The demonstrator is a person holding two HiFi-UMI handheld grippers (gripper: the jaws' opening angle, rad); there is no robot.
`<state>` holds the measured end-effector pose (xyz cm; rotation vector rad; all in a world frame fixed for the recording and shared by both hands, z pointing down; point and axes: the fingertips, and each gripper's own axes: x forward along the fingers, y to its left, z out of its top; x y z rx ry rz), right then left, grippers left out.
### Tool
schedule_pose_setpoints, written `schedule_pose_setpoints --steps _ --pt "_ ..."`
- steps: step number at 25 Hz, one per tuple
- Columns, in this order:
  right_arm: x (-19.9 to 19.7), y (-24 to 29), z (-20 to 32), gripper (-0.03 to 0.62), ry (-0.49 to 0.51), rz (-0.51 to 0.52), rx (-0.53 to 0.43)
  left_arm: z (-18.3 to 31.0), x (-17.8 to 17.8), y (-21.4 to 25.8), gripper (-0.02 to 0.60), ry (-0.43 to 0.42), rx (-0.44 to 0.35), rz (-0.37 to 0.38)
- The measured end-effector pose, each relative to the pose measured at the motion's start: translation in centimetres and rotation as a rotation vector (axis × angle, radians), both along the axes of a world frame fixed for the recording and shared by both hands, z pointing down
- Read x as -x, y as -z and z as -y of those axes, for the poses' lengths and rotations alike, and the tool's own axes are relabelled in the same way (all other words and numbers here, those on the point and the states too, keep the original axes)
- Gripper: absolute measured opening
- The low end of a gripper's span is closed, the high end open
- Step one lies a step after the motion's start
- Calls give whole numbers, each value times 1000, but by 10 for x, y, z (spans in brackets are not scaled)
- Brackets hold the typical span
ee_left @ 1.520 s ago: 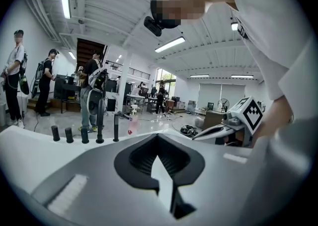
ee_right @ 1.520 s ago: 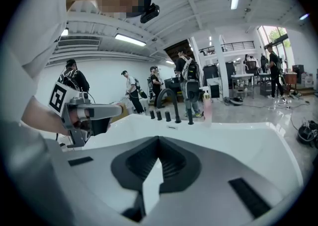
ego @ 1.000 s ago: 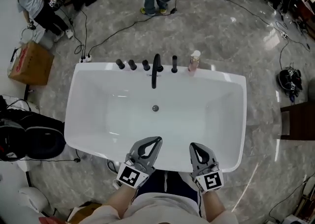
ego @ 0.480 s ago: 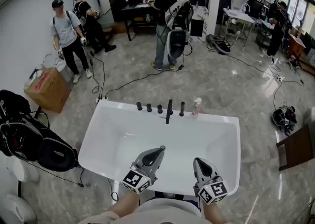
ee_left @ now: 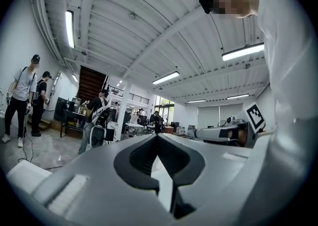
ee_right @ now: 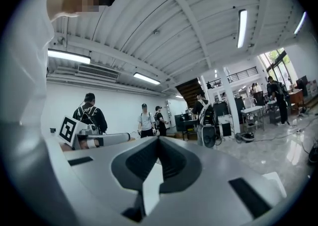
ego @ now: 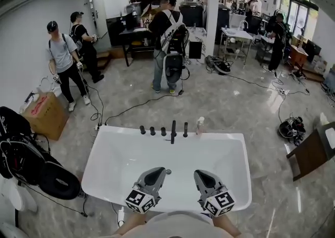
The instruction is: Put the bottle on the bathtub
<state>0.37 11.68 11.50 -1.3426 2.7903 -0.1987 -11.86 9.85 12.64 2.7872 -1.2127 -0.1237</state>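
The bottle (ego: pixel 200 125) is standing upright on the far rim of the bathtub (ego: pixel 112 163), just right of the black taps (ego: pixel 172 131). The left tool (ego: pixel 160 170) and right tool (ego: pixel 199 173) are hanging side by side over the tub's near part, well apart from the bottle, tips pressed together and gripping nothing. A box (ego: pixel 44 114) is sitting on the floor at left. People (ego: pixel 166 43) are standing beyond.
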Motion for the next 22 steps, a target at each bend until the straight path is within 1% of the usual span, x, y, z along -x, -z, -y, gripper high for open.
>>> schedule_pose_setpoints --steps 3,10,16,19,22 --pt "4 6 -7 3 8 3 -15 -8 -3 -1 9 -8 -4 -10" --pt "13 4 -14 3 6 -12 -22 -13 -4 0 9 -40 -31 -2" --pt "14 8 -15 3 1 45 -2 -17 -1 0 9 -56 -25 12" --pt "15 7 -28 3 -6 51 4 -33 2 0 9 -54 -24 16" --pt "21 5 -25 3 -12 52 8 -29 10 -2 9 -58 -23 20"
